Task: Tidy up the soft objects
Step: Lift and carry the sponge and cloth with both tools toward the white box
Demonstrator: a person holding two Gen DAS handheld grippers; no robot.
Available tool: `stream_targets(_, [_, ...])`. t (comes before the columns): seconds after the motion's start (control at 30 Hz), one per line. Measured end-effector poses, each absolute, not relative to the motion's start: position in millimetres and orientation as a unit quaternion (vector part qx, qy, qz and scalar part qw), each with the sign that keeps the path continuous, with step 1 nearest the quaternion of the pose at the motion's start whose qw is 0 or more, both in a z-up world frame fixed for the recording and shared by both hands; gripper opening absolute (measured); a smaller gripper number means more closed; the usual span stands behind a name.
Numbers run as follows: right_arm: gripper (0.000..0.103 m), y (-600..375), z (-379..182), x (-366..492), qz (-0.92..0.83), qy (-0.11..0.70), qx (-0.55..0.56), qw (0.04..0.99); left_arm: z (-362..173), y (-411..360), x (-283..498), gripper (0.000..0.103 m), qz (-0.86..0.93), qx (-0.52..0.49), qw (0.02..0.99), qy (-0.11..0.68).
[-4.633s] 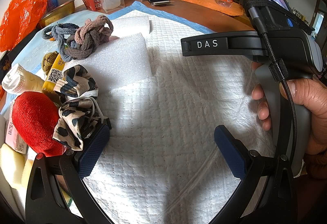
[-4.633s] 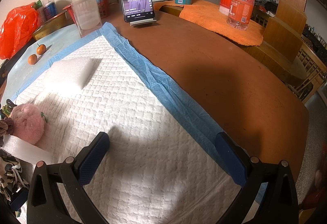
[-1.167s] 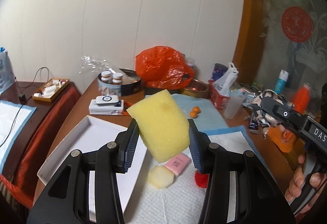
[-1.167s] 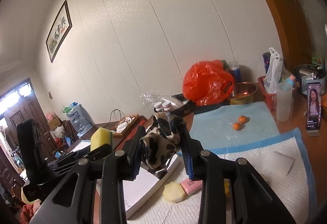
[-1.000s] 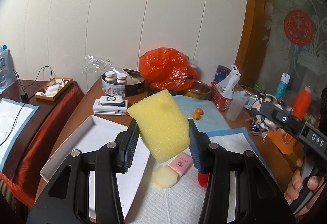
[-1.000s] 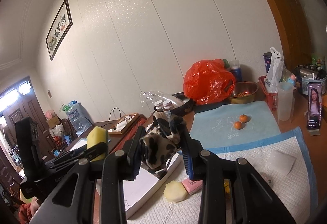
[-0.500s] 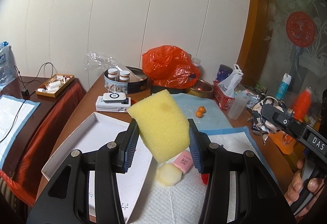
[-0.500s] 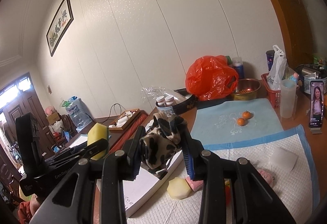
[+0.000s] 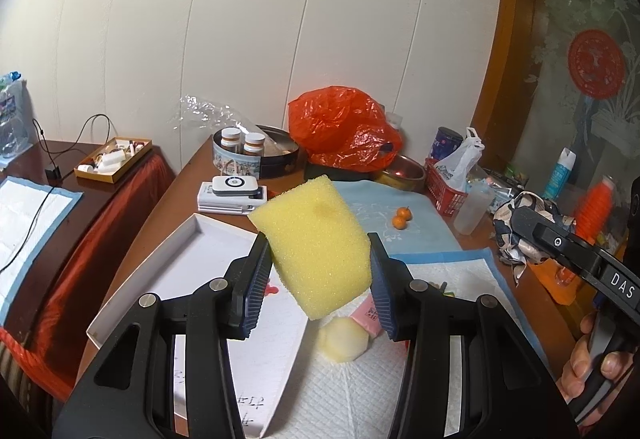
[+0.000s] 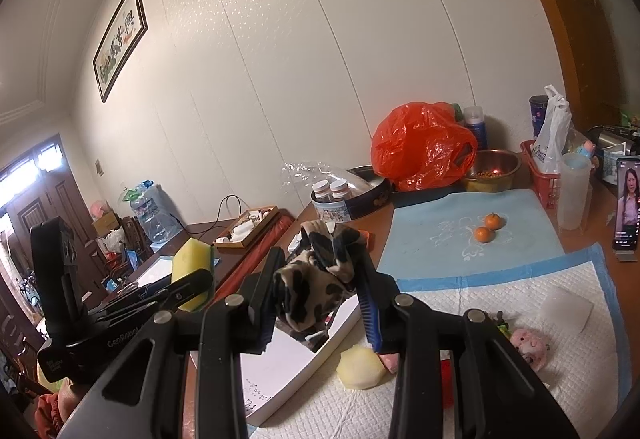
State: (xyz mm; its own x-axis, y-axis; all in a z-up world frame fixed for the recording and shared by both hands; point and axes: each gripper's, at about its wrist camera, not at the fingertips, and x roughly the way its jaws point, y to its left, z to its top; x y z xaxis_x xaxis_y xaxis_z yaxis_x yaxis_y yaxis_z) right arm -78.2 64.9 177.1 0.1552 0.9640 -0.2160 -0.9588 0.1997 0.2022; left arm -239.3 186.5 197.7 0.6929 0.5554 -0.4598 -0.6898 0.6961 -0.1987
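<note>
- We hold the left gripper (image 9: 318,275) aloft with its blue ribbed pads pinching a yellow rectangular foam sponge (image 9: 314,245); the sponge sits tilted between the pads, above the table, with its top corner rising toward 12 o'clock
- We hold the right gripper (image 10: 320,291) up too, its pads pressed on a crumpled leopard-print cloth scrunchie (image 10: 316,279); the cloth bulges out above the pads
- In the left wrist view the right gripper shows at 3 o'clock, with a hand (image 9: 592,363) wrapped round its grip at 4 o'clock
- Below the sponge, at 6 o'clock of it, a pale round foam piece (image 9: 344,339) lies on the white quilted pad (image 9: 360,399); a small pink packet (image 9: 368,315) lies just beside it
- A shallow white cardboard box lid (image 9: 192,267) lies at 9 o'clock of the pad, on the brown wooden table (image 9: 180,195)
- In the right wrist view, a pink plush toy (image 10: 530,345) and a white foam block (image 10: 566,307) lie on the pad toward 3 o'clock
- Two small oranges (image 10: 488,227) sit on a light blue mat (image 10: 440,239) farther back; an orange plastic bag (image 10: 420,147) stands behind at 12 o'clock
</note>
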Motion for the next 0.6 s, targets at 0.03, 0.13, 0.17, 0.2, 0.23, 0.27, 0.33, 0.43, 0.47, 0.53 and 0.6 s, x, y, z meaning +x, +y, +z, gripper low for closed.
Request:
stream_targets(0.03, [0.036, 66, 177, -79, 0.632, 0.150, 0.008, 0.760, 197, 188, -240, 0.046, 0.345, -0.182, 0.902, 0.186])
stream_targets(0.13, [0.036, 70, 175, -82, 0.632, 0.153, 0.005, 0.759, 195, 192, -243, 0.046, 0.347, -0.183, 0.900, 0.187])
stream_targets(0.17, [0.036, 71, 175, -83, 0.633, 0.154, 0.004, 0.759, 195, 193, -245, 0.046, 0.347, -0.184, 0.900, 0.187])
stream_targets(0.2, [0.036, 72, 175, -85, 0.632, 0.154, 0.003, 0.759, 194, 194, -246, 0.046, 0.348, -0.185, 0.900, 0.187])
stream_targets(0.23, [0.036, 74, 174, -86, 0.632, 0.155, 0.003, 0.759, 194, 195, -247, 0.046, 0.348, -0.186, 0.900, 0.187])
stream_targets(0.27, [0.036, 75, 174, -87, 0.633, 0.156, 0.002, 0.759, 193, 197, -249, 0.046, 0.348, -0.187, 0.899, 0.187])
stream_targets(0.33, [0.037, 78, 173, -89, 0.633, 0.157, 0.001, 0.758, 192, 200, -253, 0.046, 0.349, -0.189, 0.898, 0.187])
stream_targets(0.43, [0.036, 81, 172, -92, 0.634, 0.157, -0.002, 0.758, 191, 204, -258, 0.046, 0.351, -0.192, 0.898, 0.186])
stream_targets(0.47, [0.036, 83, 172, -93, 0.634, 0.157, -0.003, 0.757, 191, 205, -260, 0.046, 0.351, -0.193, 0.897, 0.185])
stream_targets(0.53, [0.036, 86, 172, -95, 0.634, 0.158, -0.005, 0.757, 190, 208, -263, 0.046, 0.352, -0.194, 0.897, 0.185])
stream_targets(0.6, [0.036, 90, 171, -97, 0.634, 0.159, -0.007, 0.757, 189, 211, -266, 0.046, 0.351, -0.196, 0.897, 0.185])
